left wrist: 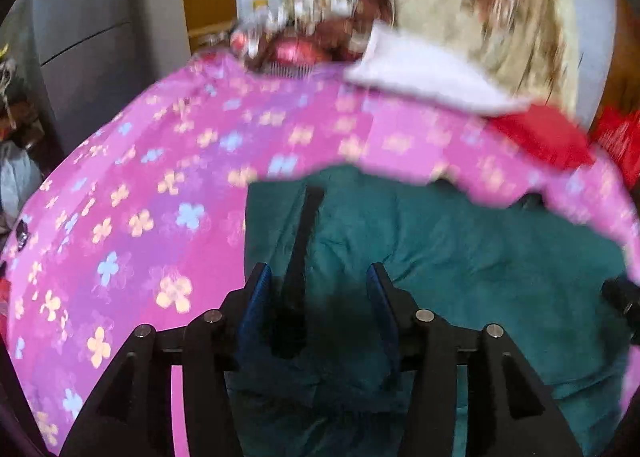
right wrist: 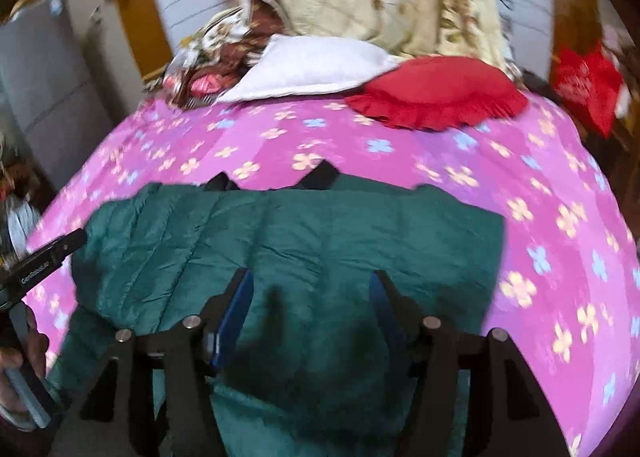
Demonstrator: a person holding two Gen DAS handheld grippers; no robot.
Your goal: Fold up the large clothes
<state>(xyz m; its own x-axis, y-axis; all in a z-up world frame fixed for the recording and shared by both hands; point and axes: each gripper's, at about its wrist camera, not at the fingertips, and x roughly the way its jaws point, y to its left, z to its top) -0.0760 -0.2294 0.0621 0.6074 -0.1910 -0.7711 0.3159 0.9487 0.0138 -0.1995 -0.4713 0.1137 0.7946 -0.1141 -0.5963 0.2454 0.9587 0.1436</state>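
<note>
Green jacket (right wrist: 320,233), prob. folded, pink bedsheet (right wrist: 540,185)

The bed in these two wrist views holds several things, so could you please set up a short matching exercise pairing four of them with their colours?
Things:
1. jacket
2. bedsheet
3. frilled cushion
4. pillow

Colours:
A. white
B. pink with small flowers
C. dark green
D. red

Right pairs: 1-C, 2-B, 3-D, 4-A.

The jacket lies spread on the bedsheet, and the frilled cushion and the pillow lie at the far end of the bed.
</note>
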